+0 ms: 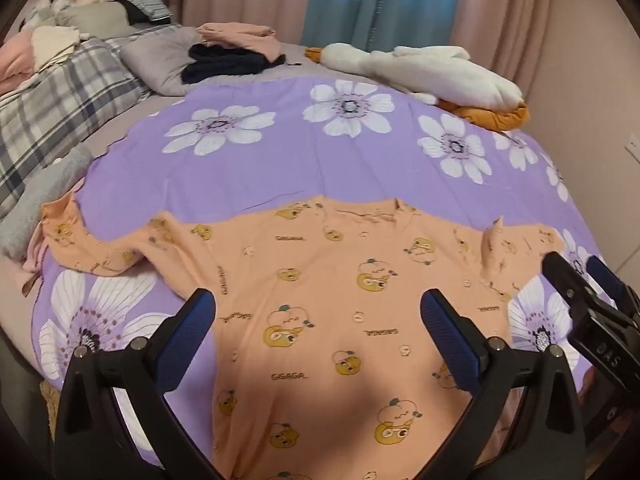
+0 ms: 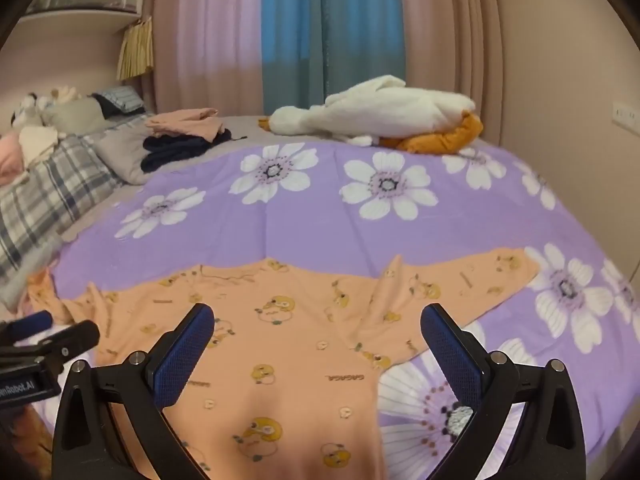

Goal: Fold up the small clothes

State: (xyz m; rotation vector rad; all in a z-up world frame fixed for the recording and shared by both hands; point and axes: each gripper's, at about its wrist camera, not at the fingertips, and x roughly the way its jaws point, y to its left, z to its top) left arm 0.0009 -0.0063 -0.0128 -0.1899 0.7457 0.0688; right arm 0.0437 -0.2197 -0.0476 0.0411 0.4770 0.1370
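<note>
A peach long-sleeved cotton top printed with small yellow cartoon figures point(image 1: 320, 288) lay spread flat, sleeves out to either side, across the lower middle of both frames on a purple bedsheet patterned with large white flowers point(image 1: 280, 168). The left claw point(image 1: 318, 316) hovered over the top's body with its blue-padded jaws spread wide and nothing between them. The right claw point(image 2: 318, 328) stood equally wide apart and empty above the same garment, and appeared at the right edge of the left view. In the upper part of each frame sat a white plush goose with orange feet point(image 2: 380, 116) and a folded pile of pink and dark clothes point(image 2: 184, 136).
</note>
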